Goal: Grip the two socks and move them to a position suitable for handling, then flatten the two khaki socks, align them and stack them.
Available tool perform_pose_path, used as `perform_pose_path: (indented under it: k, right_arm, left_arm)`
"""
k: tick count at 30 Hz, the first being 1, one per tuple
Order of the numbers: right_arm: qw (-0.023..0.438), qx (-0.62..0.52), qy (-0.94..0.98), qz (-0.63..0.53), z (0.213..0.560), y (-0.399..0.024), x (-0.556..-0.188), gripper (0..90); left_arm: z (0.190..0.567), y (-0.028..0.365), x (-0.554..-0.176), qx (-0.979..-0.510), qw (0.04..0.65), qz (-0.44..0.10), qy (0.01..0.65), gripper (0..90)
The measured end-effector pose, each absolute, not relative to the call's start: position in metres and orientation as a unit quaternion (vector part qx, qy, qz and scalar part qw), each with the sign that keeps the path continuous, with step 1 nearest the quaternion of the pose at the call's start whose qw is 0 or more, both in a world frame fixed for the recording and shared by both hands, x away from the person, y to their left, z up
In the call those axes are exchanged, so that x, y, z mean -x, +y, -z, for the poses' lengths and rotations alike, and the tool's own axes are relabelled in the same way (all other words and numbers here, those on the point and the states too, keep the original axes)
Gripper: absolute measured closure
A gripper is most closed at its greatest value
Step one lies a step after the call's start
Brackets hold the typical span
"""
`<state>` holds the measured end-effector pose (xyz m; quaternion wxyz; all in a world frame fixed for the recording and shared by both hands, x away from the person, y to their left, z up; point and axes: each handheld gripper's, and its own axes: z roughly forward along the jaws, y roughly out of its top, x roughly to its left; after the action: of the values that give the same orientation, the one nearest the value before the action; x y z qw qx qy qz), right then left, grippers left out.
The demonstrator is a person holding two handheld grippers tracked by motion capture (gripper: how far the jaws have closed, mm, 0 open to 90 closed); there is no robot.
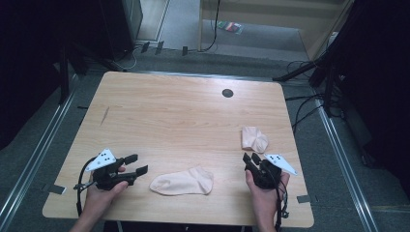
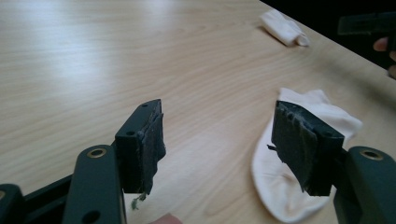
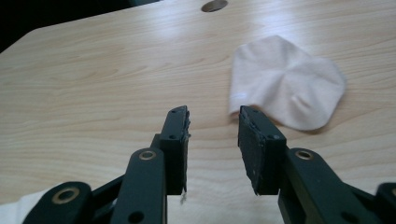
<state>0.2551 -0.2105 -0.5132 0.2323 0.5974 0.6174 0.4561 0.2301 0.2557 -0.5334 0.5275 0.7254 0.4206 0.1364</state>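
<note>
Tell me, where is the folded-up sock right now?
In the high view the folded sock lies on the table's right side, just beyond the right tool.

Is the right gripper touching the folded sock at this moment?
Apart. In the right gripper view, bare table wood shows between the open right gripper and the folded sock; the high view also shows a gap.

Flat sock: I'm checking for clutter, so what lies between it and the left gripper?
Bare wood in the high view: the flat sock and the left gripper have only table between them.
</note>
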Motion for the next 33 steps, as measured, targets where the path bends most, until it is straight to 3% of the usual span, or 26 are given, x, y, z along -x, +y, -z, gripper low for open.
perform_pose_path:
  k: [3,8,12,17,21,33]
  right_arm:
    - [0.239,-0.605,0.611,-0.451,0.513,-0.218,-0.266,63.7]
    - [0.247,-0.613,0.61,-0.437,0.514,-0.235,-0.284,56.8]
    - [0.255,-0.624,0.608,-0.42,0.516,-0.25,-0.301,53.5]
    - [0.273,-0.639,0.604,-0.391,0.519,-0.265,-0.319,57.2]
    - [0.262,-0.647,0.601,-0.389,0.522,-0.273,-0.331,56.8]
    - [0.225,-0.66,0.614,-0.371,0.545,-0.27,-0.356,47.9]
  left_arm:
    - [0.535,0.267,-0.236,-0.713,0.52,-0.152,0.445,30.5]
    - [0.537,0.277,-0.243,-0.694,0.502,-0.176,0.484,14.1]
    - [0.539,0.283,-0.245,-0.687,0.496,-0.188,0.496,9.7]
    - [0.545,0.287,-0.247,-0.683,0.489,-0.193,0.507,10.1]
    - [0.548,0.287,-0.248,-0.682,0.489,-0.189,0.511,11.7]
    - [0.55,0.282,-0.249,-0.69,0.477,-0.186,0.511,14.1]
